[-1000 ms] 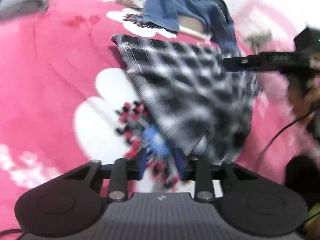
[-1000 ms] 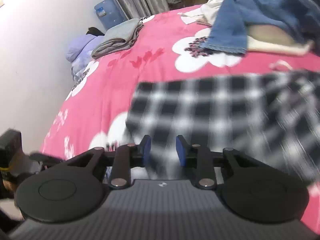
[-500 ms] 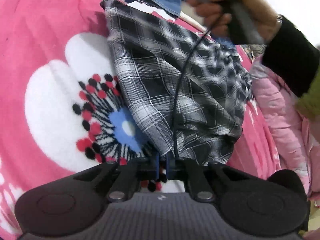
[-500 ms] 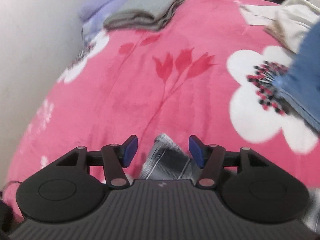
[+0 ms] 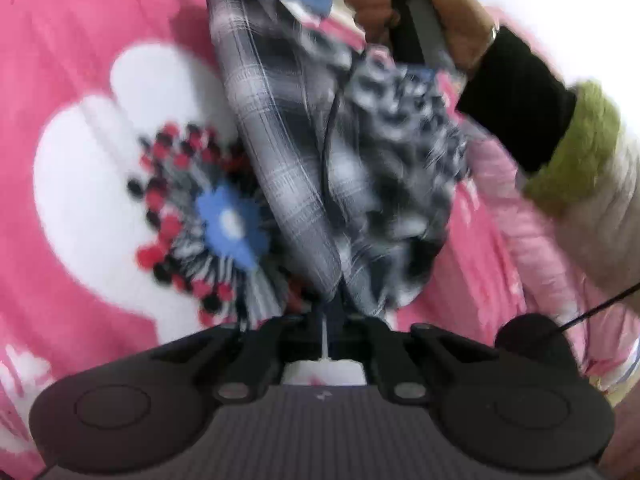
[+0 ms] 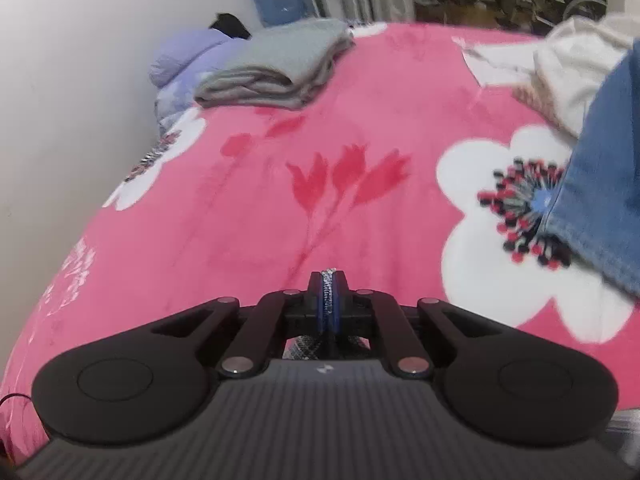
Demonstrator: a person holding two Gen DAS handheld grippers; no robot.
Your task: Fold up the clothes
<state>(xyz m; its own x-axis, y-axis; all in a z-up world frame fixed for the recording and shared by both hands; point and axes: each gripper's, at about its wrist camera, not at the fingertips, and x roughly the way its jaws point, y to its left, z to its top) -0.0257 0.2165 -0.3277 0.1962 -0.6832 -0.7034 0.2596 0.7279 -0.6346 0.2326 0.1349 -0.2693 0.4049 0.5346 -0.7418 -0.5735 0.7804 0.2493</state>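
Observation:
A black-and-white plaid garment lies in a bunched strip on the pink flowered blanket. In the blurred left wrist view it runs from my left gripper up to a person's hand on the other gripper's handle. The left jaws are closing tight on the garment's near end. In the right wrist view my right gripper is low over the blanket. Its blue pads are closing on a thin edge of the plaid garment, and more of the cloth hangs below.
A folded grey garment and a lavender jacket lie at the far end by the white wall. Blue jeans and pale clothes are heaped on the right. A black sleeve crosses above a pink quilted jacket.
The right gripper's pads, apart around the plaid corner before, have closed on it. The left gripper stays pinched on its end. The cloth between them has gathered into a narrower strip.

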